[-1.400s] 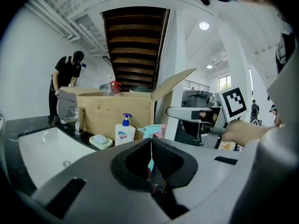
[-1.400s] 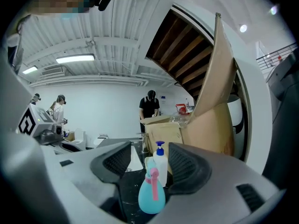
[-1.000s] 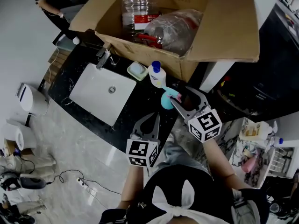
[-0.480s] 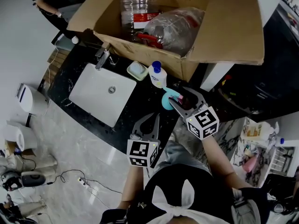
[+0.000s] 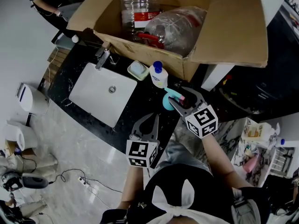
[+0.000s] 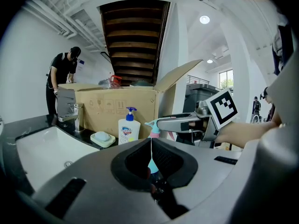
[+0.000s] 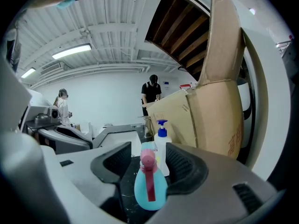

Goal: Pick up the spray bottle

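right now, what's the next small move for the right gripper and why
Probably close the right gripper on the spray bottle. In the right gripper view it stands upright between the open jaws, well inside them, with its base on the black counter, so nothing seems left to line up.

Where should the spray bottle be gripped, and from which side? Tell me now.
Probably grip the spray bottle across its upper body just under the pink head, coming level from the near side as the right gripper does: it stands upright, widens downward, and the pump bottle stands close behind. The open jaws straddle it.
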